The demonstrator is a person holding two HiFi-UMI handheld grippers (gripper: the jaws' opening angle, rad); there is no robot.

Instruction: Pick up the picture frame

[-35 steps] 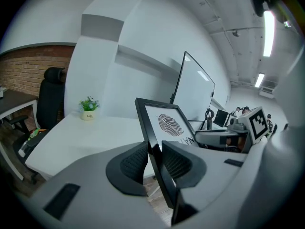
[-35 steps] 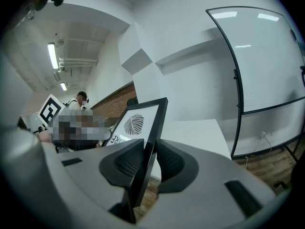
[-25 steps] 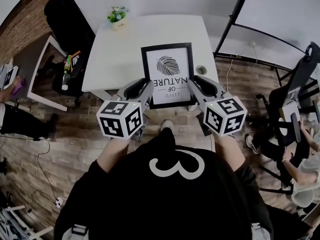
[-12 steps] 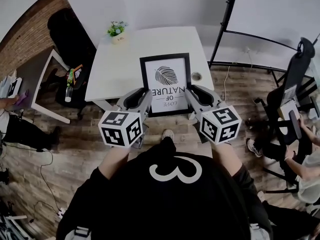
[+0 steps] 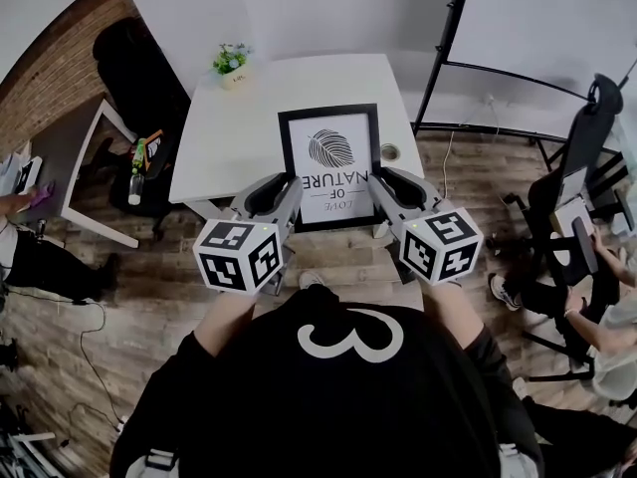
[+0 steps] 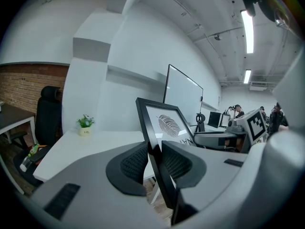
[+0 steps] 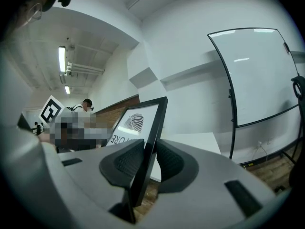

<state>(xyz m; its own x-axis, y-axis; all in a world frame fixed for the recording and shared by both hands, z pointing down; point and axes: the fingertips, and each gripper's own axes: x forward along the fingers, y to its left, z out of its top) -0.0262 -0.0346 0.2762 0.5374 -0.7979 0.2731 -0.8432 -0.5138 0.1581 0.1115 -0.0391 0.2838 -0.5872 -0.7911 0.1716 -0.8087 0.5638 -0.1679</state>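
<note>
Clamped on the picture frame point(image 5: 331, 167): left tongs point(image 6: 155, 156), right tongs point(image 7: 147, 163) — white table point(image 5: 239, 118) beyond, wood floor point(image 5: 149, 277) below.

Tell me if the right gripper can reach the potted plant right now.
Probably not: the right gripper is clamped on the picture frame, and the potted plant sits at the far left corner of the white table.
</note>
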